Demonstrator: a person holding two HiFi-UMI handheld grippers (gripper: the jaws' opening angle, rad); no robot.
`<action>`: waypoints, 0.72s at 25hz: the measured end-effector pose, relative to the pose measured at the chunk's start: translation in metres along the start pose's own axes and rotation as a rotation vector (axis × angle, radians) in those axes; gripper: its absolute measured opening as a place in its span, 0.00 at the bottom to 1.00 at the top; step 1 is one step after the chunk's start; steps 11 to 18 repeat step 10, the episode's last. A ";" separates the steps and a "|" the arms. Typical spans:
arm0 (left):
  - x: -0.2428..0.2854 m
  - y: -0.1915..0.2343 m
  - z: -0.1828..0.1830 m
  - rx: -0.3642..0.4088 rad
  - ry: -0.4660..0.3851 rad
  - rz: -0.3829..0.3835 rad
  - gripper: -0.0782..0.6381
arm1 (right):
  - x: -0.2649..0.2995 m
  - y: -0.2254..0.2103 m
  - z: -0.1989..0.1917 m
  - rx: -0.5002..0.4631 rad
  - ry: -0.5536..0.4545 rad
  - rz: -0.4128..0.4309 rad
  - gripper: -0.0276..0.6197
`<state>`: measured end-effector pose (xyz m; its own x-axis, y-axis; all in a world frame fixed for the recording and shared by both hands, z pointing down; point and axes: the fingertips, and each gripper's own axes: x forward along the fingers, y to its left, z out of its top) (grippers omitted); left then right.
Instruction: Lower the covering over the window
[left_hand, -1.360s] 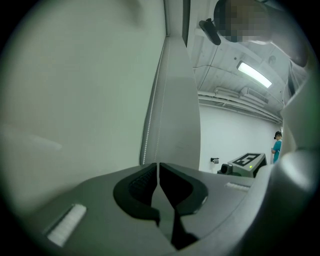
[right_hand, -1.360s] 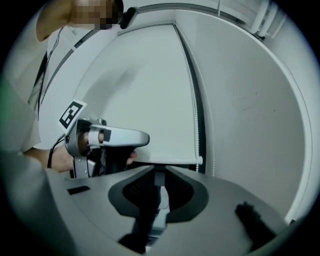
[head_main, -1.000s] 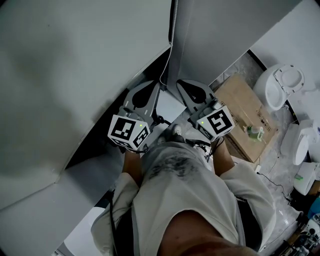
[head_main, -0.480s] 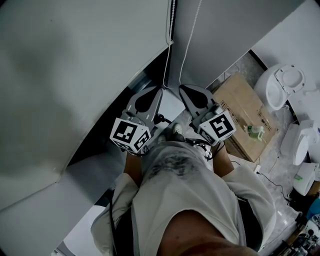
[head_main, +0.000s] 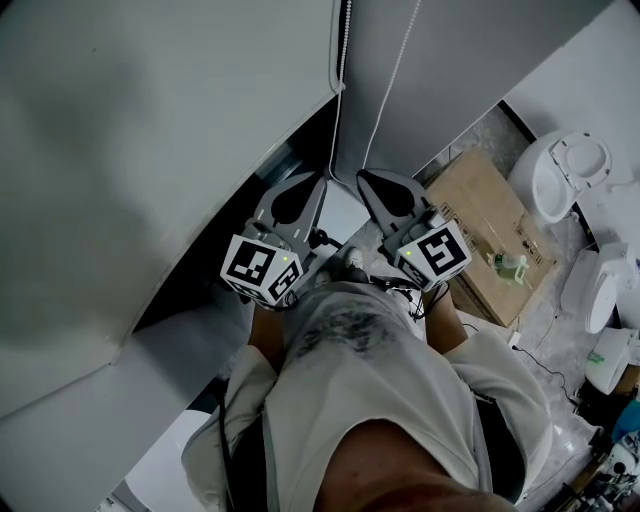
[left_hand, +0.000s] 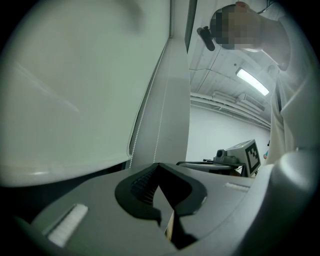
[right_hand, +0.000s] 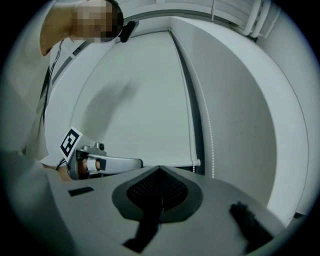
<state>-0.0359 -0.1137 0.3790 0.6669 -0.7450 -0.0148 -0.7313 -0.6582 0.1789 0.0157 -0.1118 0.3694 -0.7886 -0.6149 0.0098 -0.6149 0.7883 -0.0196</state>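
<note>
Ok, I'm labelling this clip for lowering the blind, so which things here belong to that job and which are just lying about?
Job: roller blind, bead chain, left gripper, right gripper.
Lying about: cardboard box, bottle on it, white toilet beyond.

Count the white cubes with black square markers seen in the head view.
2: one white cube with black square markers on the left gripper, the other cube on the right gripper. None seems hidden.
</note>
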 end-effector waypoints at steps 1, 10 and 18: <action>0.000 0.000 -0.001 -0.001 0.002 0.001 0.12 | 0.000 0.000 0.000 0.004 -0.005 0.004 0.07; -0.004 0.004 -0.004 -0.005 0.008 0.021 0.12 | 0.005 0.001 -0.007 -0.011 0.026 0.016 0.07; -0.004 0.004 -0.004 -0.005 0.008 0.021 0.12 | 0.005 0.001 -0.007 -0.011 0.026 0.016 0.07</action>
